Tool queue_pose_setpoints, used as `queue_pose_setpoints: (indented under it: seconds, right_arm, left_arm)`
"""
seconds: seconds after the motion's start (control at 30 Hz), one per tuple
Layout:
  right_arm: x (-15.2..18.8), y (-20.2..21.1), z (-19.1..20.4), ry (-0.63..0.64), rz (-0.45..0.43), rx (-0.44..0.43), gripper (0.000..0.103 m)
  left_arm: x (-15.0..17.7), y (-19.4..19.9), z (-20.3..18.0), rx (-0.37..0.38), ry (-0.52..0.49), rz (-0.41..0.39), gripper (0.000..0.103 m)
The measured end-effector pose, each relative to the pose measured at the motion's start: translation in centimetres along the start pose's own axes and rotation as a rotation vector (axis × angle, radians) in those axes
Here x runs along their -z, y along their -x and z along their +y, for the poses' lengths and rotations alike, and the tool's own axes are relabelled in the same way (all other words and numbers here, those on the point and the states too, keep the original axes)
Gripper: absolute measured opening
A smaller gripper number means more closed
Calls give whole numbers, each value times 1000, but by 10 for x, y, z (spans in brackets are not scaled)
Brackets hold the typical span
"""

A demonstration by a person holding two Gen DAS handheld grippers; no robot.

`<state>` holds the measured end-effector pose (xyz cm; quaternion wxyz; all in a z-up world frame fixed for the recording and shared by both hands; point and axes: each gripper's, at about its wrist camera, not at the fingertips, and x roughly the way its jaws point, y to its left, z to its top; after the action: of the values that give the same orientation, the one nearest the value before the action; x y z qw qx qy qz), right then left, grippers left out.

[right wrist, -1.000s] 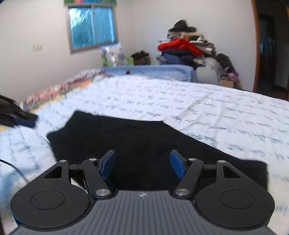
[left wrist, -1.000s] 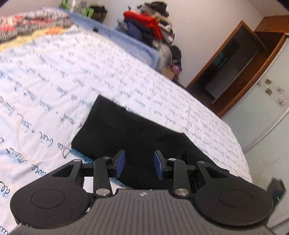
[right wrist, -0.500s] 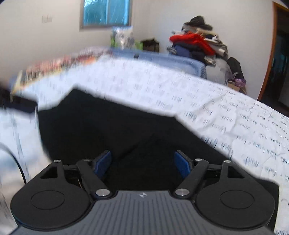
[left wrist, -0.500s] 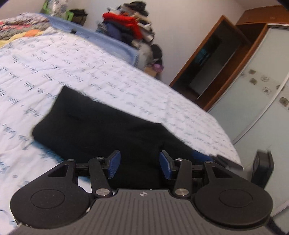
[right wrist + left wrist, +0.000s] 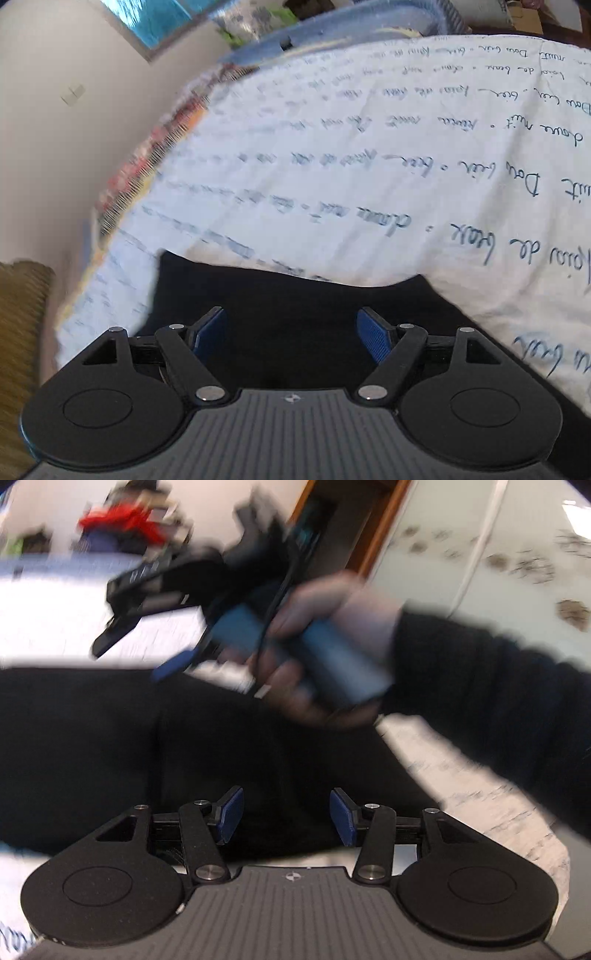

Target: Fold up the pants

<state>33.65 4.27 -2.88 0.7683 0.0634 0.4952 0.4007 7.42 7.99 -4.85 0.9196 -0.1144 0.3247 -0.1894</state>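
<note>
Script-printed bedsheet [image 5: 332, 177] is being covered by black pants [image 5: 110, 746], over which both claws, left [image 5: 287, 816] and right [image 5: 291, 334], are being held apart, nothing gripped.

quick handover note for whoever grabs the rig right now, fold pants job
Left tool: open, empty, over the black pants; jaws have just been opening.
Right tool: open wide, empty, over the pants' edge.
Pants lie on the printed bedspread, apparently partly folded; the views are blurred.
Right hand shows in the left view, above the pants.
Left: regrasp and finish the fold.
</note>
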Motion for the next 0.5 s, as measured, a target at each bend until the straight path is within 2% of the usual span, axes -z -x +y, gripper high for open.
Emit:
queue_pose_setpoints:
  seconds: [0.07, 0.17, 0.23, 0.33, 0.37, 0.43, 0.5]
  right_arm:
    - [2, -22, -7, 27, 80, 64, 78]
    - [4, -28, -11, 44, 48, 27, 89]
    - [-2, -27, -15, -6, 15, 30, 89]
    - [-6, -32, -17, -17, -19, 33, 91]
    - [-7, -31, -17, -22, -15, 21, 97]
    - [-7, -28, -11, 14, 2, 29, 97]
    - [-3, -14, -2, 26, -15, 36, 97]
  left_arm:
    - [5, -7, 10, 8, 27, 23, 53]
    - [9, -10, 18, 30, 57, 34, 54]
    - [12, -12, 20, 34, 64, 21, 54]
    - [17, -14, 14, 23, 35, 16, 53]
    - [17, -12, 13, 18, 30, 18, 52]
    - [13, -4, 5, 7, 30, 15, 52]
    - [5, 18, 3, 33, 22, -39, 52]
